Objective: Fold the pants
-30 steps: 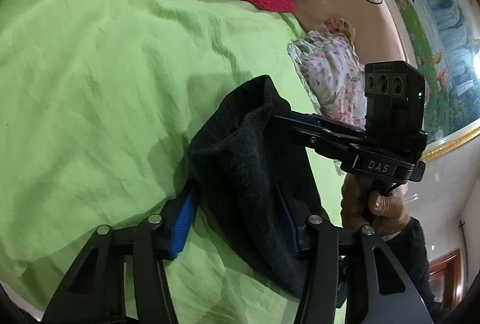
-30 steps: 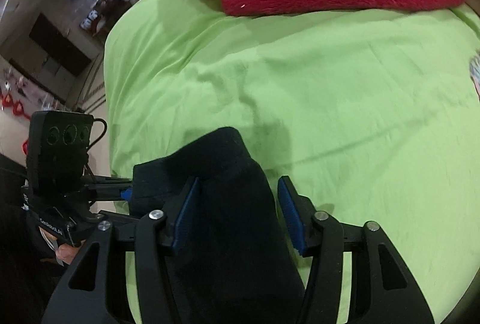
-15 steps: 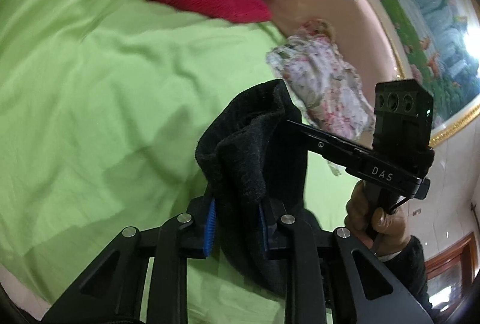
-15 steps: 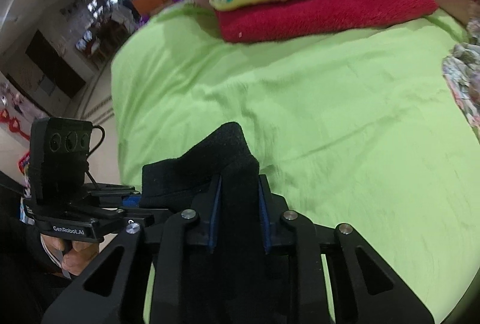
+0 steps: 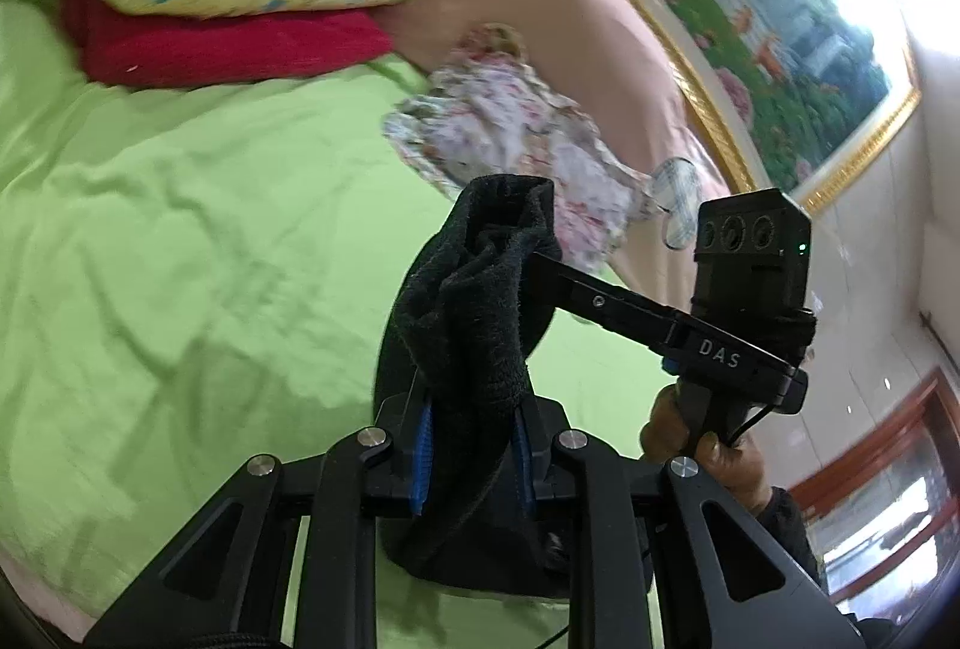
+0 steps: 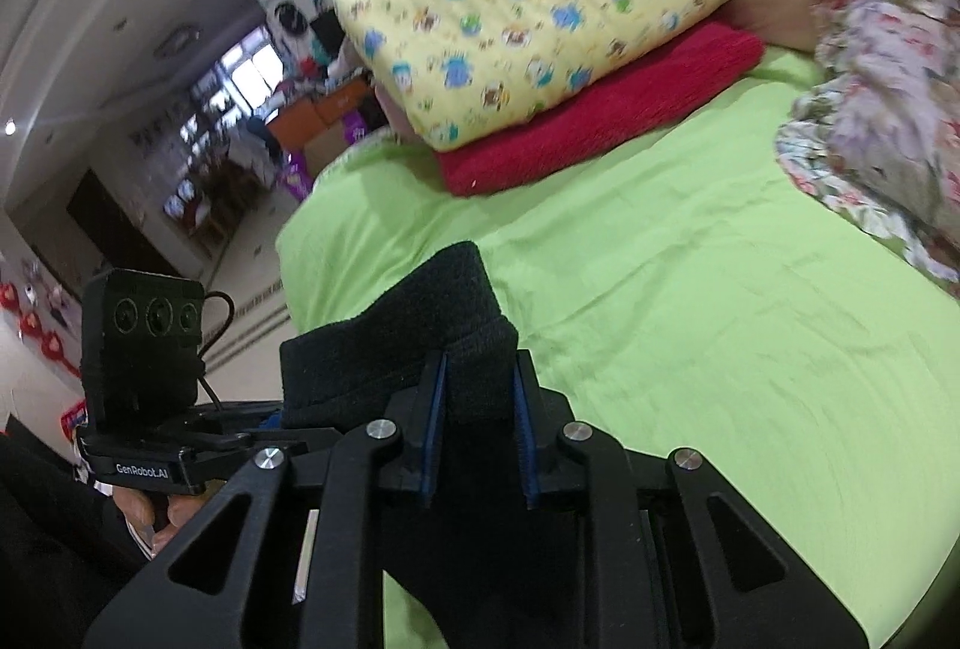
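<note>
Both grippers clamped on 1 pair of black pants above a bed. Left gripper (image 5: 474, 460): its 2 blue pads (image 5: 423, 460) are drawn together on a bunched fold of the pants (image 5: 474, 325); the cloth rises out of the jaws in a thick roll and hangs below them as a dark mass, over the green sheet (image 5: 180, 241). Right gripper (image 6: 479, 439): its 2 pads (image 6: 433, 433) press a band of the same pants (image 6: 444, 307) from either side; the cloth stands up past the fingertips and spreads left toward the other tool. In the left wrist view the right gripper enters from the right, its finger buried in the upper edge of the cloth, its handle held in a hand (image 5: 702, 445) with a dark sleeve below. In the right wrist view the left gripper appears at lower left, a hand (image 6: 150, 517) on its handle, partly hidden. Background: a yellow printed pillow (image 6: 528, 6) rests on a folded red blanket (image 6: 600, 114) at the head of the bed; a floral cloth (image 6: 882, 102) lies crumpled at the sheet's edge against a pink headboard (image 5: 558, 30); a framed landscape painting (image 5: 750, 0) hangs on the wall behind.
</note>
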Available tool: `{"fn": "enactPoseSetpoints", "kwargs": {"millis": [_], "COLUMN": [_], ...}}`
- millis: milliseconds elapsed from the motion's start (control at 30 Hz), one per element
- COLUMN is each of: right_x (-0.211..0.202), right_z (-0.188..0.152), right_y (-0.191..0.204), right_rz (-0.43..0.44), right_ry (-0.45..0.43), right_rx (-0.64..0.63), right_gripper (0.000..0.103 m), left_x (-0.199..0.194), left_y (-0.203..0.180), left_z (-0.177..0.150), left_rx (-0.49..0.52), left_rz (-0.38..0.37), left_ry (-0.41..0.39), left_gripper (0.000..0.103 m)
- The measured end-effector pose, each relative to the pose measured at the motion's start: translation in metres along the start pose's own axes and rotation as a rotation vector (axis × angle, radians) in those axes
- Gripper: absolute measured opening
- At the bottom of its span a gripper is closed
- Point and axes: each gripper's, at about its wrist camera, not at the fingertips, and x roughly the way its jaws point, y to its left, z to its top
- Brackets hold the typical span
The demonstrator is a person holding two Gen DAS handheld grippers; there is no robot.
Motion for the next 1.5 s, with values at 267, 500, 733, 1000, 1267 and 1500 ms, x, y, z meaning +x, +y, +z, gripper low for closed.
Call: {"fn": "enactPoseSetpoints", "kwargs": {"millis": [267, 500, 733, 1000, 1267, 1500], "right_x": [-0.057, -0.104, -0.146, -0.181, -0.201, -0.208], "right_z": [-0.033, -0.067, -0.106, -0.159, -0.197, -0.223], "right_y": [-0.008, -0.018, -0.031, -0.045, -0.057, -0.069], "right_rz": [-0.021, -0.049, -0.079, -0.105, -0.125, -0.123], "right_ry": [-0.122, -0.215, -0.291, -0.363, -0.410, -0.450], "right_rx": [0.072, 0.131, 0.196, 0.284, 0.353, 0.405], "right_gripper": [0.021, 0.021, 0.020, 0.020, 0.020, 0.020], "left_x": [0.013, 0.034, 0.057, 0.081, 0.102, 0.119], "left_y": [-0.058, -0.103, -0.143, -0.174, -0.196, -0.209], "left_z": [-0.019, -0.040, -0.062, -0.096, -0.122, -0.138], "left_rx": [0.103, 0.191, 0.259, 0.331, 0.388, 0.428], "left_rz": [-0.063, -0.126, -0.178, -0.201, -0.207, -0.195], "left_ry": [0.051, 0.110, 0.174, 0.261, 0.327, 0.371], "left_gripper": [0.021, 0.021, 0.021, 0.021, 0.021, 0.021]}}
